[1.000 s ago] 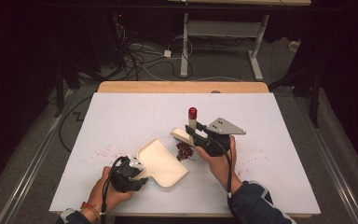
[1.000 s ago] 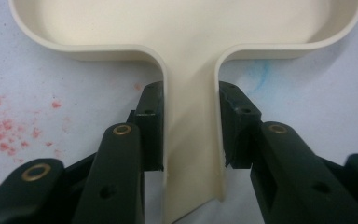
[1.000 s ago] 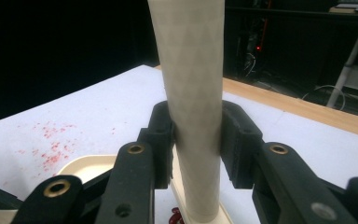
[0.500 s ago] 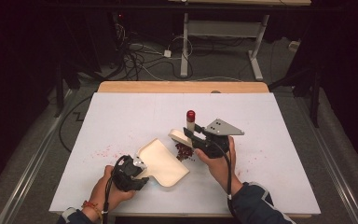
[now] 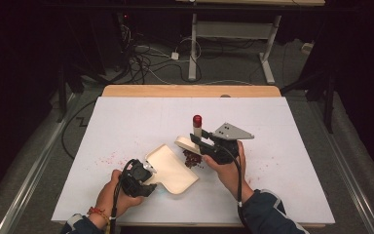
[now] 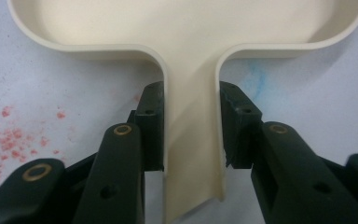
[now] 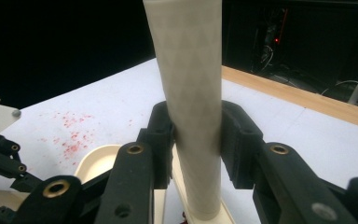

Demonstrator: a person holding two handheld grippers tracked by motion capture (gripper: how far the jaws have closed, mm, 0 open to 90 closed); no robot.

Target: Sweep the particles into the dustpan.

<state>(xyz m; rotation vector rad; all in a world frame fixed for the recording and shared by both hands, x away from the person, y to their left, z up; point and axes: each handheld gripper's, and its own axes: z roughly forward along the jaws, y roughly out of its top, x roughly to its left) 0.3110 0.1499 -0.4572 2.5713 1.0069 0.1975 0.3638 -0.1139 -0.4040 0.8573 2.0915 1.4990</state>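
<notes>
A cream dustpan (image 5: pixel 171 169) lies flat on the white table, its mouth facing right. My left gripper (image 5: pixel 146 175) is shut on the dustpan's handle (image 6: pixel 192 140), one jaw on each side. My right gripper (image 5: pixel 200 141) is shut on the upright cream handle of a brush (image 7: pixel 193 93), which ends in a red cap (image 5: pixel 197 119). The brush's dark red bristles (image 5: pixel 192 158) rest on the table right at the dustpan's right rim. In the right gripper view the dustpan (image 7: pixel 100 163) lies below left of the brush.
Fine red crumbs (image 5: pixel 108 159) are scattered on the table left of the dustpan, and a few more lie to the right of my right hand (image 5: pixel 263 165). A wooden strip (image 5: pixel 190 90) runs along the table's far edge. Cables lie on the floor beyond.
My right gripper has drifted slightly left with the brush, bringing the bristles closer to the dustpan's rim. The left gripper and the dustpan have barely moved.
</notes>
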